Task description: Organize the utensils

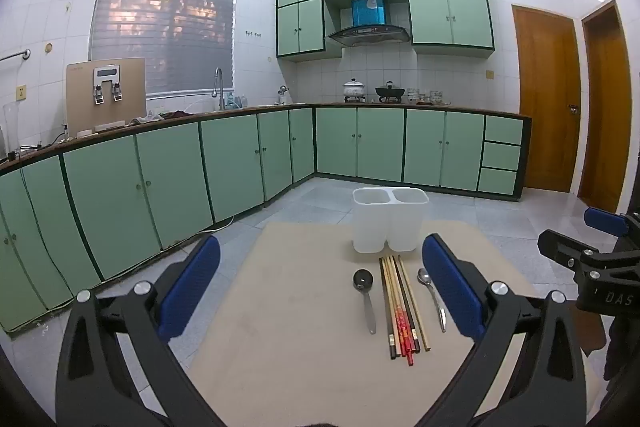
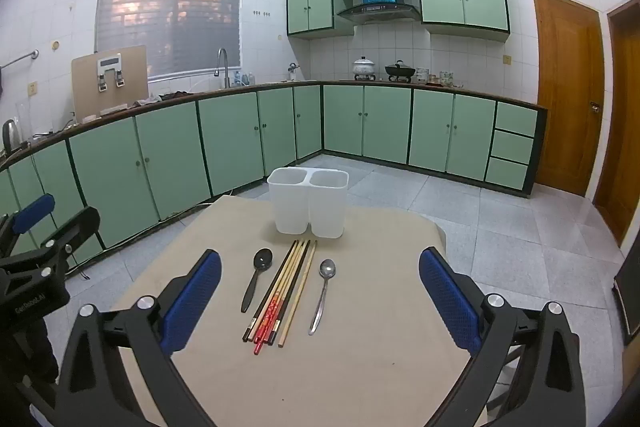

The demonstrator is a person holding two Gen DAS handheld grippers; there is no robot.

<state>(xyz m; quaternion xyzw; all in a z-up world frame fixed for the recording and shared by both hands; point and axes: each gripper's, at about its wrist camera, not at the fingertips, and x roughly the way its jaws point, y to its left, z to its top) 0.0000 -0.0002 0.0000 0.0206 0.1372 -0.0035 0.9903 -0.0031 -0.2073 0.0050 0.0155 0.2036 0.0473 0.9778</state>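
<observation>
A white two-compartment utensil holder [image 1: 389,219] [image 2: 308,201] stands empty at the far side of a beige table [image 1: 288,307] [image 2: 360,359]. In front of it lie a black spoon [image 1: 366,297] [image 2: 257,281], a bundle of several chopsticks [image 1: 402,307] [image 2: 282,291] and a silver spoon [image 1: 433,297] [image 2: 322,295], side by side. My left gripper [image 1: 320,287] is open and empty, above the table left of the utensils. My right gripper [image 2: 320,299] is open and empty, above the utensils. Each gripper shows at the edge of the other's view.
Green kitchen cabinets [image 1: 160,179] and a countertop run along the left and back walls. A stove with pots [image 1: 372,91] is at the back. Wooden doors [image 1: 548,99] are on the right. Grey tiled floor [image 2: 500,235] surrounds the table.
</observation>
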